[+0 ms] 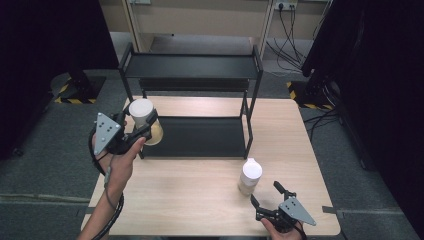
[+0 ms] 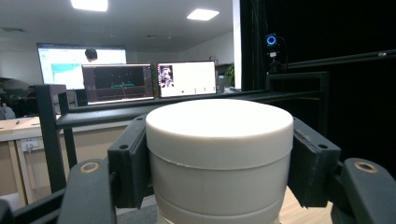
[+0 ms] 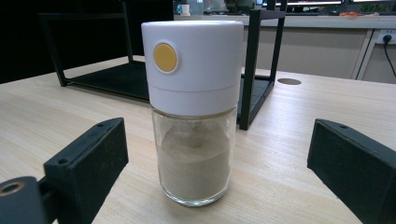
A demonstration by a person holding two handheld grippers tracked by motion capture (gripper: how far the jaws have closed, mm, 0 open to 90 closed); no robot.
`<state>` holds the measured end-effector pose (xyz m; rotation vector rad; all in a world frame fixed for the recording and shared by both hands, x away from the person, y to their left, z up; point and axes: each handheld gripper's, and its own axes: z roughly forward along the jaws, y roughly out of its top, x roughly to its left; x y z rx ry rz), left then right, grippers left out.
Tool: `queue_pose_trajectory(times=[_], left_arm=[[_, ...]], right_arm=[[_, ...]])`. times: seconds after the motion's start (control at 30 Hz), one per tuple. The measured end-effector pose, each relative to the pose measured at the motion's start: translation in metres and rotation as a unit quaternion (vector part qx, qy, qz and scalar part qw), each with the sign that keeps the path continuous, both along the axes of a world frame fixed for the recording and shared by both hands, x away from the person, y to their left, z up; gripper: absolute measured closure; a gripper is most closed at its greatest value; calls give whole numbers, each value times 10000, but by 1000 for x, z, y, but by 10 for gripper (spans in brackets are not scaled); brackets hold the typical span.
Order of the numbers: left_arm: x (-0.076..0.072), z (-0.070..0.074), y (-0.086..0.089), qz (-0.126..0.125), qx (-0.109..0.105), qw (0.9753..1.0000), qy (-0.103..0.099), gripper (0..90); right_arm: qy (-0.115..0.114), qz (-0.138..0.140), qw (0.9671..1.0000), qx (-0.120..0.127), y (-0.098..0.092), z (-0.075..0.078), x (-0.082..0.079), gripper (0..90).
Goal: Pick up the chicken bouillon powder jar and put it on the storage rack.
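The left gripper is clamped on a white-capped jar, its two black jaws pressed flat against opposite sides of the wide white cap. In the left gripper view that jar sits squarely between the jaws, each pad touching the cap just below its rim, and the black two-tier rack stands just beyond it. From the high view the held jar hangs at the front left corner of the rack, above the near edge of the lower shelf, with yellowish contents showing under the cap.

The right gripper has its jaws spread wide apart and holds nothing. Directly ahead of it, just past the fingertips, a second jar stands upright on the wooden table. In the right gripper view this second jar is centred in the gap, clear of both jaws, with a white cap bearing a round yellow button and a glass body about half full of pale powder; the rack lies farther behind it
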<state>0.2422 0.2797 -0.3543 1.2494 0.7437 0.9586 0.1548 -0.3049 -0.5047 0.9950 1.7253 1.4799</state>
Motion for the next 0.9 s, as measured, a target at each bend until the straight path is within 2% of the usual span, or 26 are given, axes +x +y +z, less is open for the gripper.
queue_pose_trajectory(times=[0.6,0.9], left_arm=[[8,17,-3,66,22,10000,-40,334],[15,27,-4,76,-35,9999,-61,334]], right_arm=[[11,1,10000,8,0,0,0,52],[14,3,10000,-2,0,0,0,52]])
